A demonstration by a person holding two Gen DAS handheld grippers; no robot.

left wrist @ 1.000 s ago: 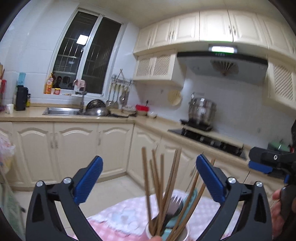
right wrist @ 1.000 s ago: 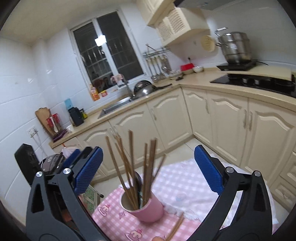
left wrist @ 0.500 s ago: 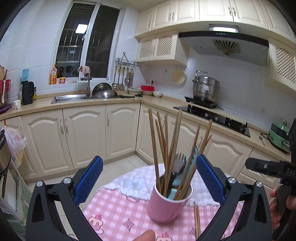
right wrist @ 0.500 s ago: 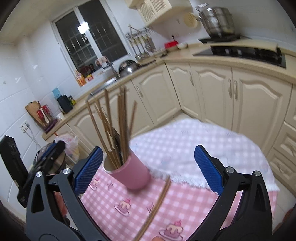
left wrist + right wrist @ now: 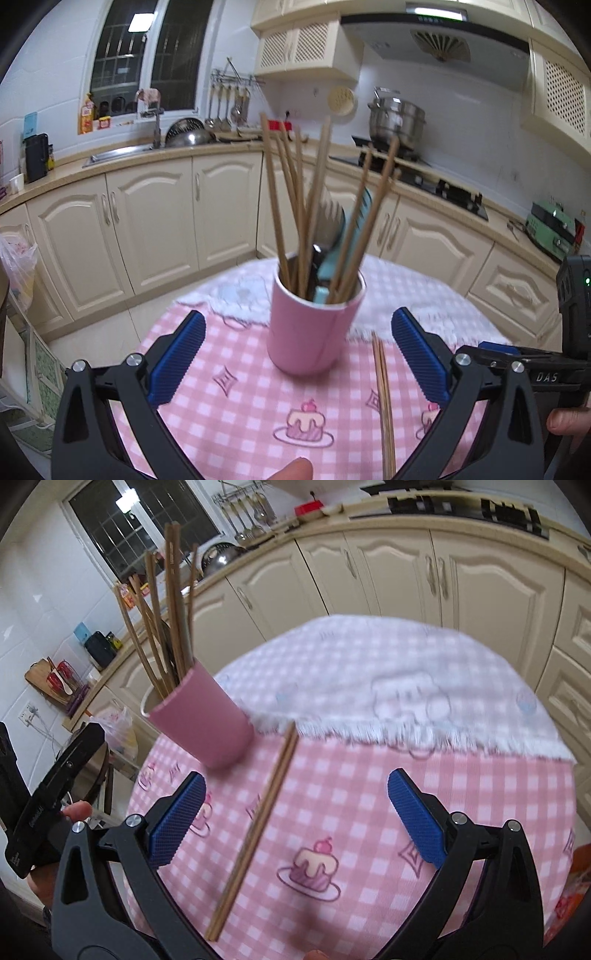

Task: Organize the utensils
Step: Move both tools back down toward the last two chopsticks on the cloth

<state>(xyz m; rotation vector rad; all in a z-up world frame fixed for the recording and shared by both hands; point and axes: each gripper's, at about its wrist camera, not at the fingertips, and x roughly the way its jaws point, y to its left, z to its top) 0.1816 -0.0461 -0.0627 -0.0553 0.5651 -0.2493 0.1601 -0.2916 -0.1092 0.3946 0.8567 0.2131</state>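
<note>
While both tongs, left [image 5: 298,356] and right [image 5: 295,818], gape wide, empty: pair of thin brown wooden chopsticks [image 5: 258,823] flat mid-counter beside pink cylindrical cup [image 5: 201,722]. Light, stiff, roll-prone; pinch mid-length, both together.

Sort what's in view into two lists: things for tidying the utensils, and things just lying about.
For the job:
pink cup holding chopsticks, a fork and a teal utensil
loose chopsticks on the tablecloth
left gripper and right gripper, jaws open

Lying about:
steel pot
hanging ladles
colander
</note>
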